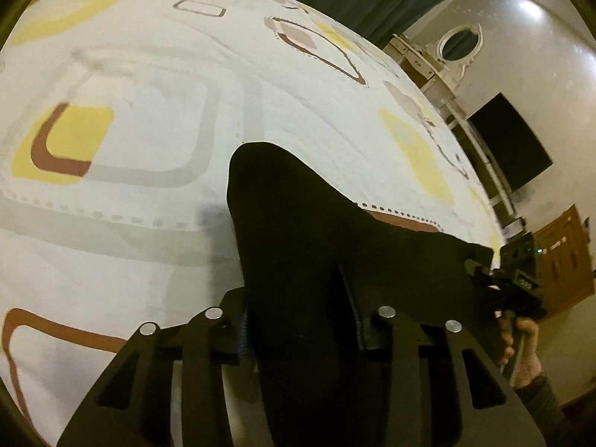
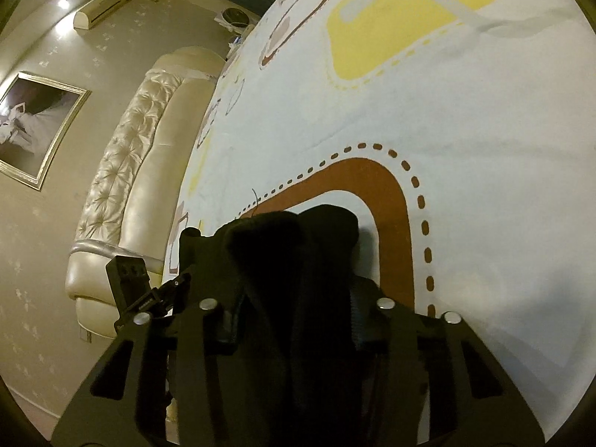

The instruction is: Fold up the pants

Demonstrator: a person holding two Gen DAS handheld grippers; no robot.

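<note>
On the bed, nearest each camera: black pants fabric bunched between the black fingers of both grippers.
Left gripper [image 1: 300, 320]: jaws clamped on a fold of the pants [image 1: 298, 231]; the dark cloth fills the gap between the fingers and rises ahead of them in a rounded hump.
Right gripper [image 2: 294, 313]: jaws clamped on another bunch of the pants [image 2: 294, 253]; two rounded folds stand up just past the fingertips.
Pants, position: gathered at the near edge of the bed, stretching in the left view toward the right gripper [image 1: 503, 290].
Hand [image 1: 521, 350]: a person's hand in a dark sleeve grips the handle of the right gripper, at the right edge of the left view.
Bedsheet [image 1: 156, 74]: white, printed with yellow, brown and grey rounded squares; it lies under the pants and spreads away from them.
Headboard [image 2: 126, 171]: cream, tufted, left of the bed in the right view.
Far wall: a framed picture [image 2: 33, 126] in the right view; a dark screen [image 1: 510, 145] and an oval mirror [image 1: 460, 43] in the left view.
</note>
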